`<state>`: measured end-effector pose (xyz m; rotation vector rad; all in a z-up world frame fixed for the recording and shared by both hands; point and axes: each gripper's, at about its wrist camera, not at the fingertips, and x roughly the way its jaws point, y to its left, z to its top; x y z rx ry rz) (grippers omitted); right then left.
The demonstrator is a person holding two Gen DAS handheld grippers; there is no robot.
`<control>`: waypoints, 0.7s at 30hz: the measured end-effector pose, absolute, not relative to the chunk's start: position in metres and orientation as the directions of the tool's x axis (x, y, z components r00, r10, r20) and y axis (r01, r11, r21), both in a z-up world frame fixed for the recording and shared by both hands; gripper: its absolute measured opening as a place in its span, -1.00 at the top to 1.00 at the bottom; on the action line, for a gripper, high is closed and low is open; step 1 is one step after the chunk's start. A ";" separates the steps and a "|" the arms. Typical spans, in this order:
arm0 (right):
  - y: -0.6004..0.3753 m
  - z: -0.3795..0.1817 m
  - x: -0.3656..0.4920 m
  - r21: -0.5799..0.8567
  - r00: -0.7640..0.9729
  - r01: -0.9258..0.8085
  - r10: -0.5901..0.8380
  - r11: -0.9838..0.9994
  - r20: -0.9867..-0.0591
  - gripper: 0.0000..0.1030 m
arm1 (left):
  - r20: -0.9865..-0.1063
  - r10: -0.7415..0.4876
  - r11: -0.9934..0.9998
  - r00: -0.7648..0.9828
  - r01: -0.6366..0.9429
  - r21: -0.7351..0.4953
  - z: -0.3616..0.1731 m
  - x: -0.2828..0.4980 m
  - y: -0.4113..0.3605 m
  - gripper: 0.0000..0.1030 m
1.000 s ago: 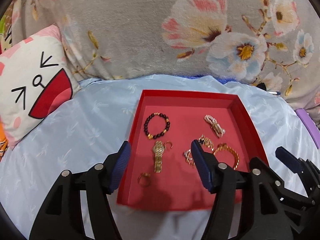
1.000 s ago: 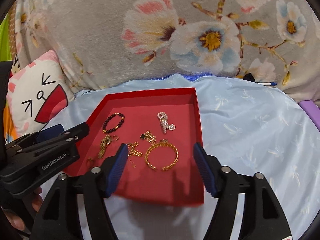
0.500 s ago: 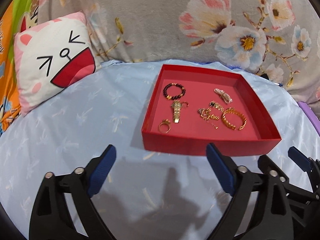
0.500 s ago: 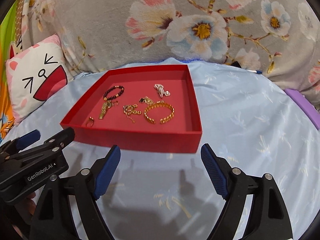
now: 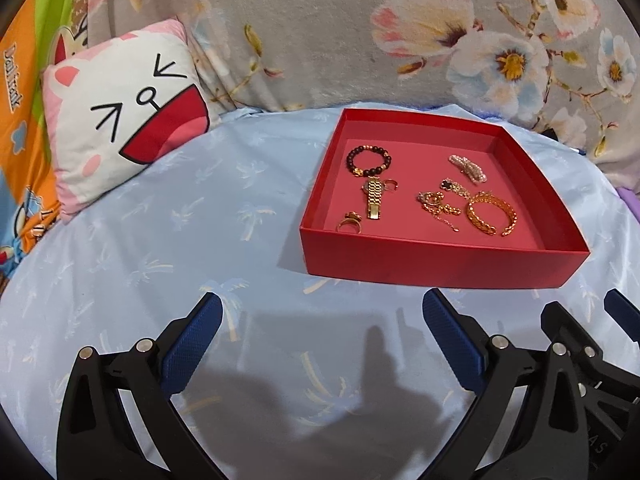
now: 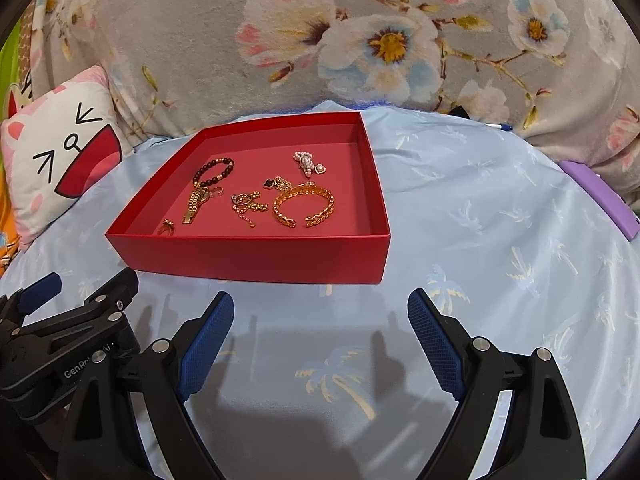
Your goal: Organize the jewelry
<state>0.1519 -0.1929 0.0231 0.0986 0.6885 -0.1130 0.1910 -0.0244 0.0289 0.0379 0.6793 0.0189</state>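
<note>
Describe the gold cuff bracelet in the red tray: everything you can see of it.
The gold cuff bracelet is an open C-shaped band, shiny yellow metal by its look, made of leaf-like or chain-like links. Its gap faces the tray's near wall. It lies flat on the floor of the red tray, in the right half, nearest the front. A black clover charm piece sits just behind it, possibly touching; the gold chain lies to its left. Neither gripper touches it.
</note>
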 end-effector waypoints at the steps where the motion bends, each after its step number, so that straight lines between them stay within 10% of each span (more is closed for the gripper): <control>1: -0.193 0.023 0.152 0.054 0.766 0.138 -0.072 0.989 -0.639 -0.68 | -0.626 0.035 0.999 0.779 -0.008 0.046 0.029 0.191 -0.025 -0.90; 21: -0.192 0.023 0.150 0.039 0.772 0.150 -0.092 0.988 -0.629 -0.68 | -0.596 0.054 0.998 0.801 -0.036 0.043 0.031 0.185 -0.024 -0.89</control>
